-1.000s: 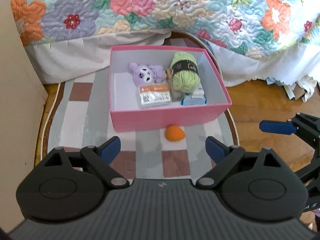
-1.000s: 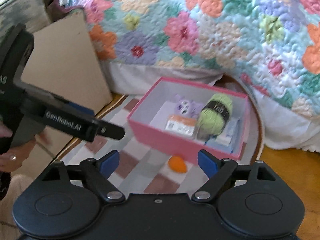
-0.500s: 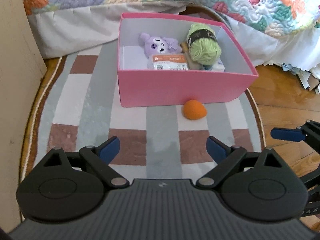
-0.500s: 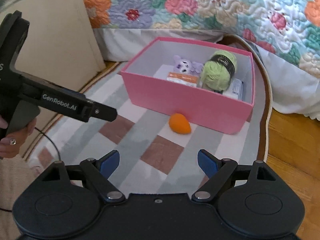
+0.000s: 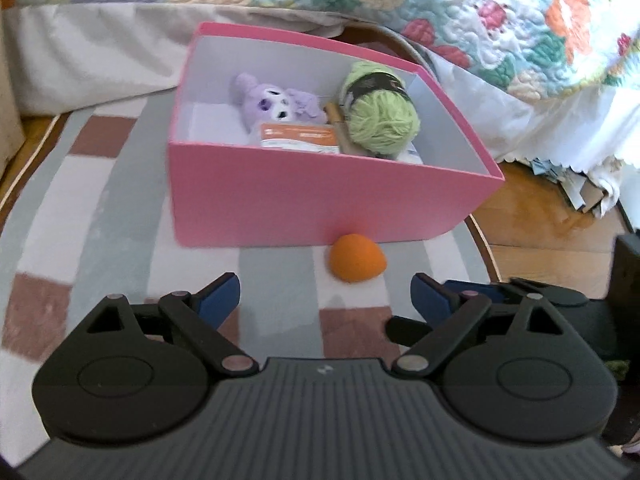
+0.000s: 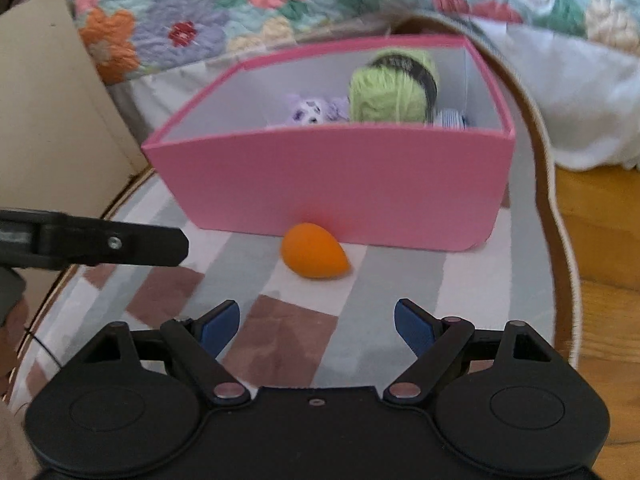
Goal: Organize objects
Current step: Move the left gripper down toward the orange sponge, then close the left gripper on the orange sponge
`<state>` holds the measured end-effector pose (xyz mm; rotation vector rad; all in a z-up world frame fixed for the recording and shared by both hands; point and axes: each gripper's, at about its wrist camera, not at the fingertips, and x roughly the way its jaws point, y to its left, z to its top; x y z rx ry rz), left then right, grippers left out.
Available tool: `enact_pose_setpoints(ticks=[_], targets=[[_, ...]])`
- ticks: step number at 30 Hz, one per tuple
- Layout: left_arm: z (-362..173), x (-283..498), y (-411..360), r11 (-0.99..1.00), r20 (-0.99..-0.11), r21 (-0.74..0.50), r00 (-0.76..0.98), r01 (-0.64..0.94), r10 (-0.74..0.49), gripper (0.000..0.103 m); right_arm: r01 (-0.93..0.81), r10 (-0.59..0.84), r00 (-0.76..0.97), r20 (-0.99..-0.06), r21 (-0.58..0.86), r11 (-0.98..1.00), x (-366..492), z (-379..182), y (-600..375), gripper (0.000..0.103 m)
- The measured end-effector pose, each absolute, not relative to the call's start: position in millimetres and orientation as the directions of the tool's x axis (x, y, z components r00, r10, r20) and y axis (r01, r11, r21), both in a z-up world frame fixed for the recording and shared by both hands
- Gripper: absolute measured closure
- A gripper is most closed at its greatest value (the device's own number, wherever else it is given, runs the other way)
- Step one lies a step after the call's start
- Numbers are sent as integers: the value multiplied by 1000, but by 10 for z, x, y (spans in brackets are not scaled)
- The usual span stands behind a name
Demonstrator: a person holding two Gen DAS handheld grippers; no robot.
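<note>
An orange egg-shaped sponge [image 5: 357, 258] [image 6: 314, 256] lies on the rug against the front wall of a pink box [image 5: 320, 200] [image 6: 340, 184]. Inside the box are a purple plush [image 5: 276, 104], a ball of green yarn [image 5: 380, 116] and an orange-and-white packet [image 5: 298, 138]. My left gripper [image 5: 326, 294] hovers low over the rug just short of the sponge; its jaws are closing slightly, still wide, with nothing between them. My right gripper [image 6: 316, 316] is open and empty, with the sponge just beyond its fingertips. Each view shows a finger of the other gripper [image 6: 120, 242] beside it.
The box stands on a striped, checked oval rug [image 5: 100, 220] on a wooden floor [image 5: 540, 232]. A bed with a floral quilt [image 5: 440, 0] and white skirt rises behind the box. A beige board [image 6: 48, 100] stands at the left. Paper scraps [image 5: 580, 188] lie at the right.
Both grippers have come down toward the rug and closer to the box and the orange sponge, which now look larger. The right gripper's view has also rolled level.
</note>
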<state>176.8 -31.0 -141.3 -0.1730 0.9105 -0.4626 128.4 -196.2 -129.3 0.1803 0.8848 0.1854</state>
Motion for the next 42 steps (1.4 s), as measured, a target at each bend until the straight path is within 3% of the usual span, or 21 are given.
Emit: enact_pose_setpoints(ticks=[9,15,21,22,42], targets=[[-1689,1990,-490,888,-718,-339,525,311,-458,17,-75,244,622,-744,253,965,1497,-1516,-1816,20],[-1846,2090,-605,870,-710,-351,508,346,-488,41,-111,215,643,-735,189,976,1545,-1549,-1768,21],[-1967,2145,-660,825,-681,-418,470,381,-562,64,-146,212,655,-726,153,977,1664,-1614,-1783,45],[-1972,2149,-656,817,-679,-431,459,382,-573,67,-161,209,659,-723,136,978,1656,-1617,-1767,53],[-1836,1807,-626,799,-765,-457,286,390,-577,67,-287,274,628,-728,111,952,1163,-1508,-1713,55]])
